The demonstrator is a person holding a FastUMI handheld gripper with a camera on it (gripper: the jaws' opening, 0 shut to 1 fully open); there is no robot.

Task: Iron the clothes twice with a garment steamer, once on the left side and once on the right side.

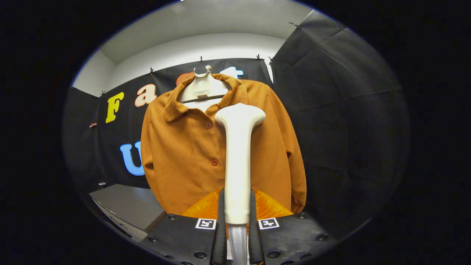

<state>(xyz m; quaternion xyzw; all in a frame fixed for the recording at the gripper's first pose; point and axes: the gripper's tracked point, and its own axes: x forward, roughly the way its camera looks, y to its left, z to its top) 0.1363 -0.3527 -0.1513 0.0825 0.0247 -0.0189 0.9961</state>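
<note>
Both fingers of the gripper (237,217) clench the steamer (238,162) handle, its head raised near the collar of the shirt (184,158) on its hanger (202,90). A good pass likely means keeping the head flat and drawing slowly down one side.

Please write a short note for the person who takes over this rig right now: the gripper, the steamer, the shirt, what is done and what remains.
Gripper: shut on the steamer; both fingers press its white handle, with the ribbed hose running down between them.
Steamer: upright, its head level with the shirt's upper chest, in front of the button line. Whether it touches the cloth cannot be told.
Shirt: brown, buttoned, on a white hanger against the booth wall, just beyond the fingers.
Grey table: low, beside the shirt.
Done: steamer picked up and brought to the shirt.
Left: judging by this picture alone, plan for both passes, one down each side.
</note>
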